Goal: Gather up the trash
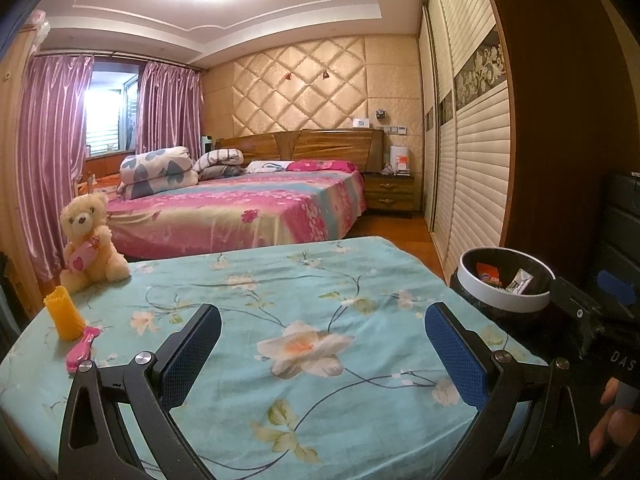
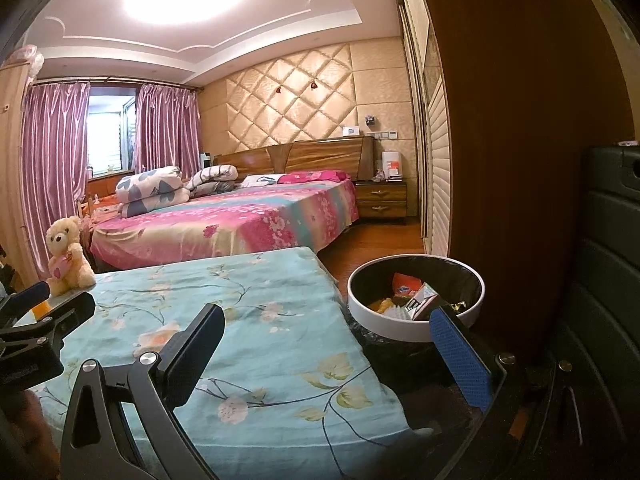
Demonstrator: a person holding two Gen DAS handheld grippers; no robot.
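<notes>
I read left gripper (image 1: pixel 322 326) wide, holding nothing | right gripper (image 2: pixel 328 330) wide, holding nothing | 1 trash bin (image 2: pixel 416 334) off the table's (image 1: pixel 320 420) right edge, wrappers (image 2: pixel 404 284) inside | far-left corner: 1 teddy bear (image 1: pixel 90 240), 1 yellow cup (image 1: pixel 64 312), 1 pink toy (image 1: pixel 82 348).

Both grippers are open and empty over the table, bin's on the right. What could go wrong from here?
1. The yellow cup, pink toy and teddy bear are the only things on the floral cloth; mistaking them for trash seems the main risk.
2. The trash bin sits close beside the right gripper; a swing might knock it.
</notes>
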